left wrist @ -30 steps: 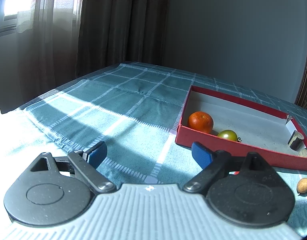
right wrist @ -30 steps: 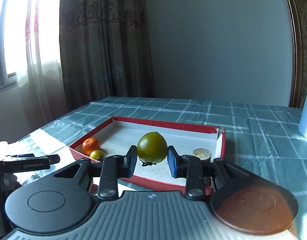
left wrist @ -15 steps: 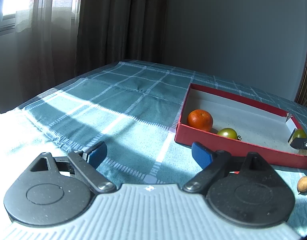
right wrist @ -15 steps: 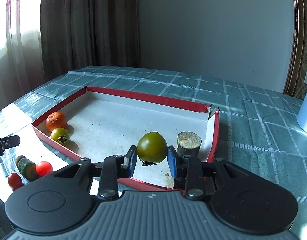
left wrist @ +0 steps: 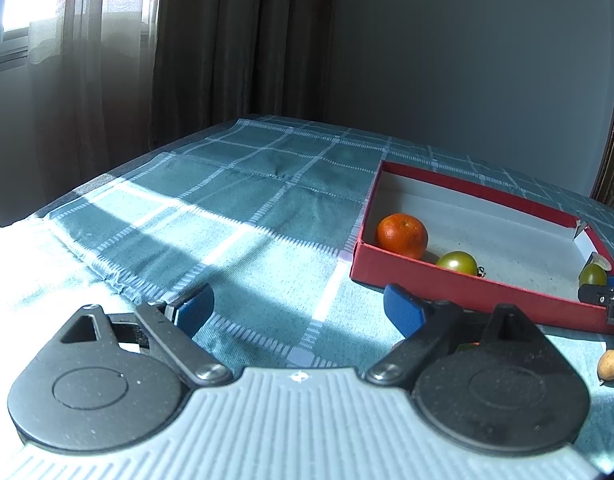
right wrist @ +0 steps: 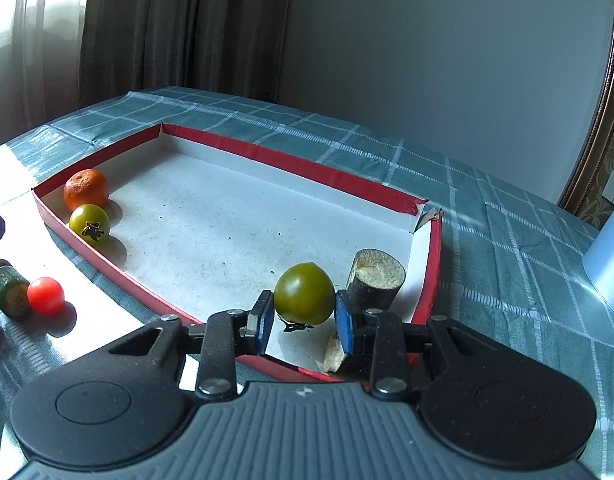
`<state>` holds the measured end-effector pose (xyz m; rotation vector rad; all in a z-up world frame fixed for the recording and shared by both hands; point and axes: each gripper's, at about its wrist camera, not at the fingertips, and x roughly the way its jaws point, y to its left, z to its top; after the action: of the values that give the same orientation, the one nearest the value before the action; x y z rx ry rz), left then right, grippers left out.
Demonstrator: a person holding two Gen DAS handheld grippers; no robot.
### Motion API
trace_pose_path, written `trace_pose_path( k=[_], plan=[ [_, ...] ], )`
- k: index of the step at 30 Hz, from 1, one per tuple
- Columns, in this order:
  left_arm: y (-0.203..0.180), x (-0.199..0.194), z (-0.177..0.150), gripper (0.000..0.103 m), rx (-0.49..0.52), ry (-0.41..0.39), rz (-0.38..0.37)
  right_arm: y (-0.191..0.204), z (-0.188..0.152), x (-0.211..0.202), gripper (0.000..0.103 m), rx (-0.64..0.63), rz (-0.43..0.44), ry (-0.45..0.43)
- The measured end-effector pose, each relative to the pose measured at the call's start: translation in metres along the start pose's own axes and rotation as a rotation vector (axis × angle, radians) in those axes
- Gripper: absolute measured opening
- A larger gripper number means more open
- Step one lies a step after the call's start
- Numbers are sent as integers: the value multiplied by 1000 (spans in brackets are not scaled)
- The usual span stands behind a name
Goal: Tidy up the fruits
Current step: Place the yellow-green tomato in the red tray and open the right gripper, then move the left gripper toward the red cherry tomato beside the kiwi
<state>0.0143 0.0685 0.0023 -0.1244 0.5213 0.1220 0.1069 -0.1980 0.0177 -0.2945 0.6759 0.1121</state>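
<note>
From the left wrist camera I see my left hand-held gripper (left wrist: pixel 298 307) released, its blue pads wide apart over the checked cloth of the desk (left wrist: pixel 243 208). The red box (left wrist: pixel 471 286) lies ahead to the right, an orange (left wrist: pixel 402 230) and a small green tomato (left wrist: pixel 458 263) in its near corner.

From the right wrist camera, my right hand-held gripper (right wrist: pixel 304 318) is grasping a green tomato (right wrist: pixel 305 294) just above the box floor (right wrist: pixel 227 232), beside a cut dark stub (right wrist: pixel 377 280). A red tomato (right wrist: pixel 45 295) sits outside on the cloth.

red box (right wrist: pixel 291 160) showing white inside; orange (right wrist: pixel 85 189) sitting orange; tomato (right wrist: pixel 304 299) looking green; cloth (left wrist: pixel 243 200) showing teal checks.
</note>
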Motion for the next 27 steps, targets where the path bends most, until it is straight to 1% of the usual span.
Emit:
trace_pose_path(
  k=[7, 12, 16, 19, 20, 21, 23, 24, 27],
  plan=[
    [1, 1, -1, 91, 1, 7, -1, 0, 0, 1, 32, 0, -5, -5],
    [1, 2, -1, 92, 0, 11, 2, -1, 0, -1, 35, 0, -9, -17],
    [1, 2, -1, 93, -1, 14, 2, -3, -3, -9, 47, 20, 2, -57],
    [3, 2, -1, 95, -7, 16, -3, -7, -7, -22, 49, 50, 8, -99],
    [3, 2, -1, 95, -10, 16, -8, -9, -9, -29, 51, 66, 8, -115],
    [4, 2, -1, 95, -11, 15, -16, -12, -12, -35, 54, 81, 5, -131],
    [5, 1, -1, 95, -11, 19, -49, -18, -20, -50, 64, 114, 17, -172],
    [6, 1, -1, 95, -10, 22, -63, -21, -24, -57, 66, 131, 23, -189],
    [1, 3, -1, 95, 11, 40, -61, -28, -38, -72, 68, 159, 32, -230]
  ],
)
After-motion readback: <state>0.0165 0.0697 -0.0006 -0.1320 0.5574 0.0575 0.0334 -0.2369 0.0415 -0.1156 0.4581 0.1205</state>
